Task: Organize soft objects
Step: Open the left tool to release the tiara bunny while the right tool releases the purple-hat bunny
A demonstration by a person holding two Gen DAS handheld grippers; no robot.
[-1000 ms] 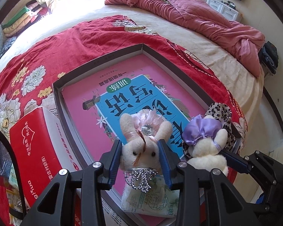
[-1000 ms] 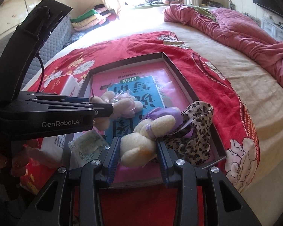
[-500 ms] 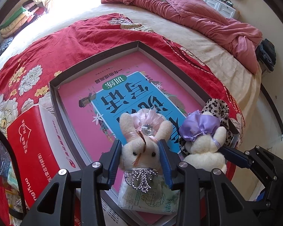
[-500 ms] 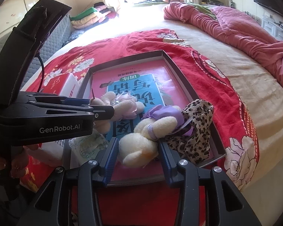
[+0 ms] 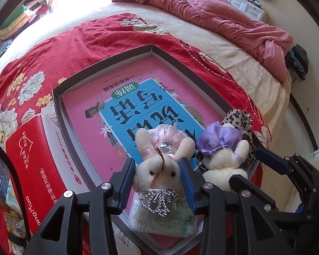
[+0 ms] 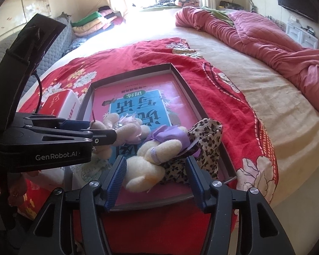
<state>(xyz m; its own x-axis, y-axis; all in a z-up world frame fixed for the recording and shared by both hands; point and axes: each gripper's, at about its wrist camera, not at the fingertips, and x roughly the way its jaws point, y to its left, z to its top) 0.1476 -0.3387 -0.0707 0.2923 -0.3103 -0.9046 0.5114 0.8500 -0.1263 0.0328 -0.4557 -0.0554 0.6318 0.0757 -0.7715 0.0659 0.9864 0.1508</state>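
Note:
My left gripper is shut on a cream plush bunny with a pink hat, pads pressing both sides of its head. It hangs just over a tissue packet at the near end of the grey box tray. My right gripper is opening, its blue pads standing off a cream bunny with a purple hat. That bunny lies loose in the tray between the jaws. It leans against a leopard-print pouch. A pink and blue book lines the tray bottom.
The tray sits on a red flowered blanket on a bed. A red and white carton lies against the tray's left side. A crumpled pink quilt covers the far right, and the bed edge drops off at right. Folded blankets are stacked far left.
The right gripper's jaws have spread wide and come off the purple-hat bunny, which now rests in the tray. The left gripper still holds the pink-hat bunny in the same spot.

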